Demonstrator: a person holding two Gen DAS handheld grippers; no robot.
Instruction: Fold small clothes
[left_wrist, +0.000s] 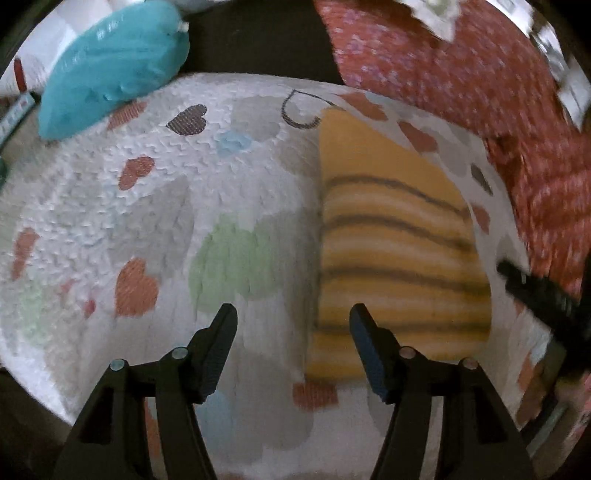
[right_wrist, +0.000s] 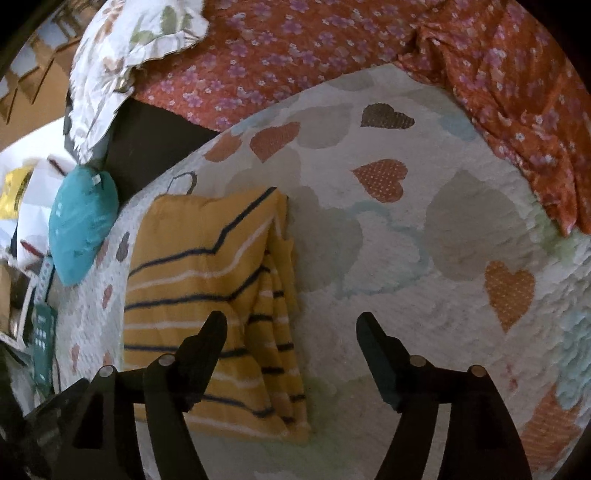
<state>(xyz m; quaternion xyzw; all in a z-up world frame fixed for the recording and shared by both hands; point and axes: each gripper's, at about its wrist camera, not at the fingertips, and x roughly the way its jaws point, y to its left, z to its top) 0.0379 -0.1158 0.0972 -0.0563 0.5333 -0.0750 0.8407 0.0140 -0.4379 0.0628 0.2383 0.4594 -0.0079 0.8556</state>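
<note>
A yellow garment with dark and white stripes (left_wrist: 399, 236) lies folded into a long rectangle on the white heart-print quilt (left_wrist: 147, 206). My left gripper (left_wrist: 293, 317) is open and empty, hovering above the garment's near left edge. In the right wrist view the same folded garment (right_wrist: 207, 295) lies left of centre. My right gripper (right_wrist: 290, 325) is open and empty above its near right edge. The right gripper's dark body (left_wrist: 543, 295) shows at the right edge of the left wrist view.
A teal heart cushion (left_wrist: 110, 66) lies at the quilt's far left corner, also seen in the right wrist view (right_wrist: 81, 225). A red floral blanket (right_wrist: 369, 48) bunches along the far and right sides. A white floral pillow (right_wrist: 125, 55) lies beyond. Clutter (right_wrist: 22, 295) sits off the quilt's left edge.
</note>
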